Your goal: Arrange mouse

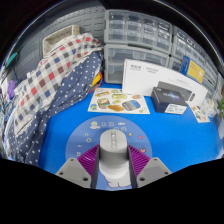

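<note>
A grey and white mouse (113, 150) sits between my two fingers, its nose pointing away from me. Both purple pads (91, 161) press against its sides, so my gripper (112, 163) is shut on it. The mouse lies over the near part of a round grey mouse pad (112, 126) that rests on the blue table cover (60, 140). Its rear end is hidden below the fingers.
A printed leaflet (118, 100) lies just beyond the round pad. A black box (172, 98) and a white carton (150, 70) stand further right. A plaid cloth (50, 85) covers the left side. Clear plastic drawers (140, 32) line the back.
</note>
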